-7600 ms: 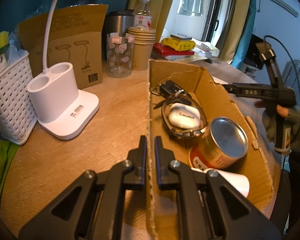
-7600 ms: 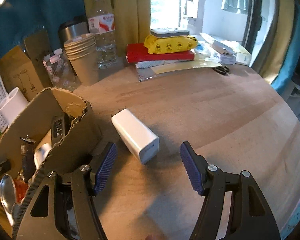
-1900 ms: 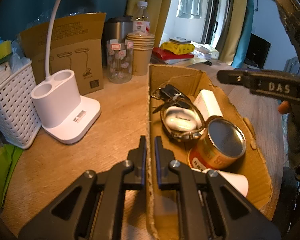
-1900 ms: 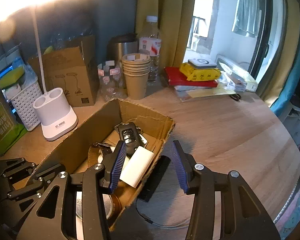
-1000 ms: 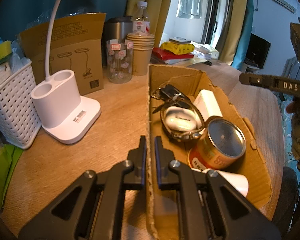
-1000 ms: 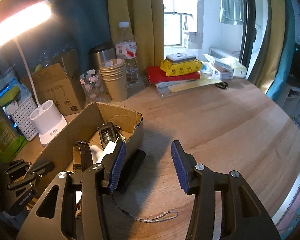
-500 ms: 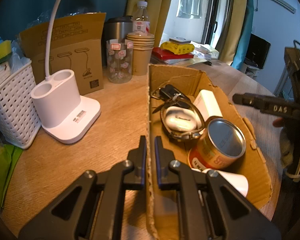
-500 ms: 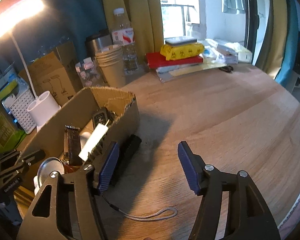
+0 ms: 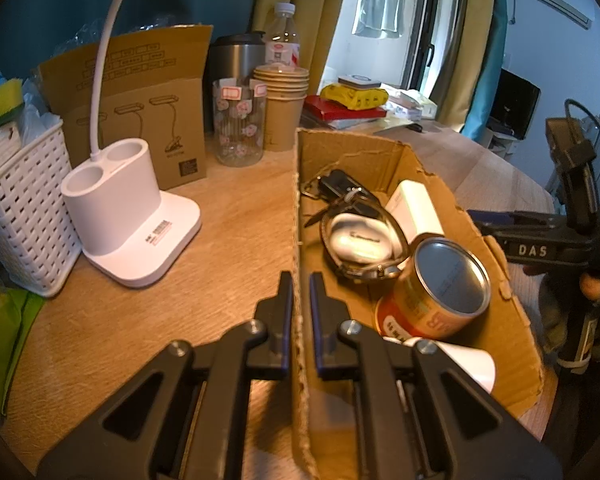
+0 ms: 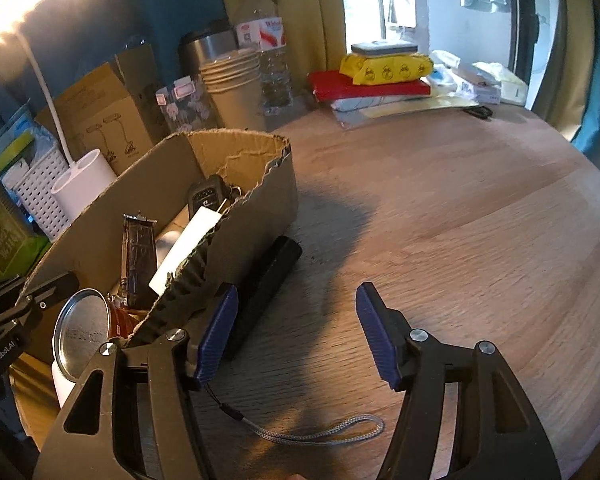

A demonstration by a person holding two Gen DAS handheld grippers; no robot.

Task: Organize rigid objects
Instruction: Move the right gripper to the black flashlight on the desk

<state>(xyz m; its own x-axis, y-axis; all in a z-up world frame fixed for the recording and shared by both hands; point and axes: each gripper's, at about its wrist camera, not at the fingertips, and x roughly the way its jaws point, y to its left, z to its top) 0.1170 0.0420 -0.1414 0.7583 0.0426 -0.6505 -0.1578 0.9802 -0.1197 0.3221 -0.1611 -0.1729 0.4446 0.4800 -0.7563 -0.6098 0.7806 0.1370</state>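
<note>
Hard to read under the rim from the right wrist view: black bar-shaped object (image 10: 269, 284) lying on the table (image 10: 460, 208), tight against the outer wall of the cardboard box (image 10: 256, 216), near end hidden behind the blue pad, make unclear. Grey wrist cord (image 10: 320, 434) trailing from it across the wood, its start lost under the gripper body. White cone-like thing (image 9: 466, 364) at the near end of the box half covered by the left tool, identity not clear.

Right gripper (image 10: 296, 336) spread wide, nothing between the pads, left pad just beside the black bar and close to the box wall, right pad over bare wood. Left gripper (image 9: 299, 300) pinched on the box's left wall (image 9: 300, 240), fingers one each side of the cardboard.

Inside the box, counted: one tin can (image 9: 436, 292) on its side, one white charger block (image 9: 418, 210) leaning at the right wall, one key fob (image 9: 340, 186) at the far end, one white case (image 9: 358, 236) ringed by a dark strap.

Beyond the box: one lamp base (image 9: 132, 216), one white basket (image 9: 24, 208), one stack of paper cups (image 9: 282, 108).
</note>
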